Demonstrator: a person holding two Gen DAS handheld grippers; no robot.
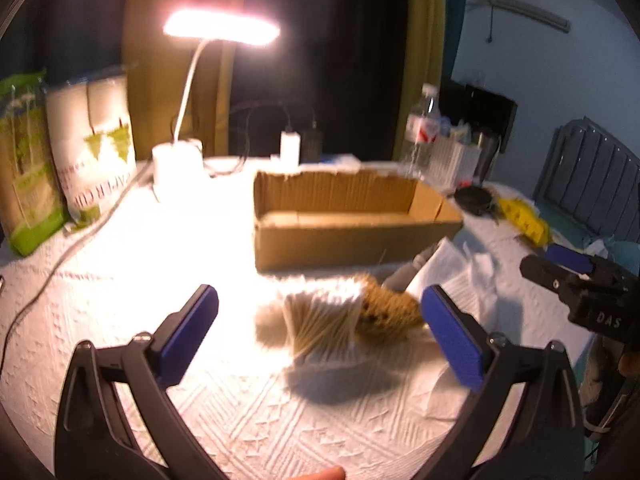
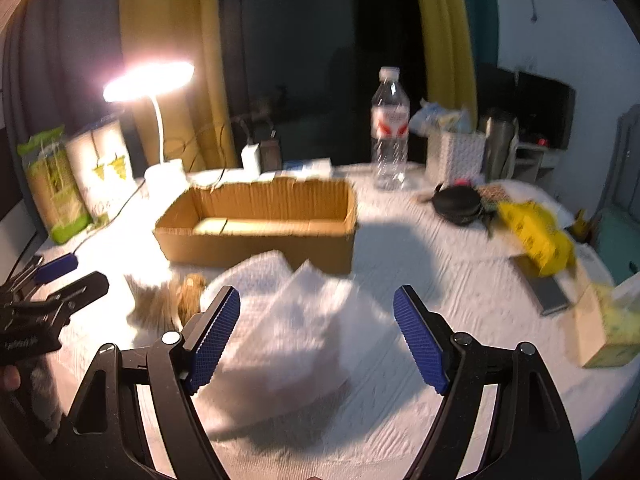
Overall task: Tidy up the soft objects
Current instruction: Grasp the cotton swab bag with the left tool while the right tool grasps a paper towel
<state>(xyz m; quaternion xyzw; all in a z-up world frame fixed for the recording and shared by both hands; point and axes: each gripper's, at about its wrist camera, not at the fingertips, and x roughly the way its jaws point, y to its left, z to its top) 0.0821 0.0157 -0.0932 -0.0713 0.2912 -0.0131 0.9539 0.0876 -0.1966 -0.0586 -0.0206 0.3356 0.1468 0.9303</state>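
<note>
A bundle of cotton swabs [image 1: 320,320] lies on the white tablecloth, touching a brown sponge-like piece [image 1: 390,312]. My left gripper [image 1: 320,332] is open and empty, its blue pads either side of the swabs. A stack of white tissues [image 2: 296,320] lies in front of the open cardboard box [image 2: 260,220]. My right gripper [image 2: 316,336] is open and empty, just above the tissues. The box [image 1: 344,220] looks empty. The swabs [image 2: 152,300] and the left gripper [image 2: 52,292] show at the left of the right wrist view. The right gripper [image 1: 568,276] shows at the right of the left wrist view.
A lit desk lamp [image 1: 178,160] and two tall packs [image 1: 92,140] stand at the back left. A water bottle [image 2: 390,128], a patterned holder [image 2: 456,152], a black case [image 2: 458,204], a yellow packet [image 2: 536,232] and a tissue box [image 2: 608,320] sit to the right.
</note>
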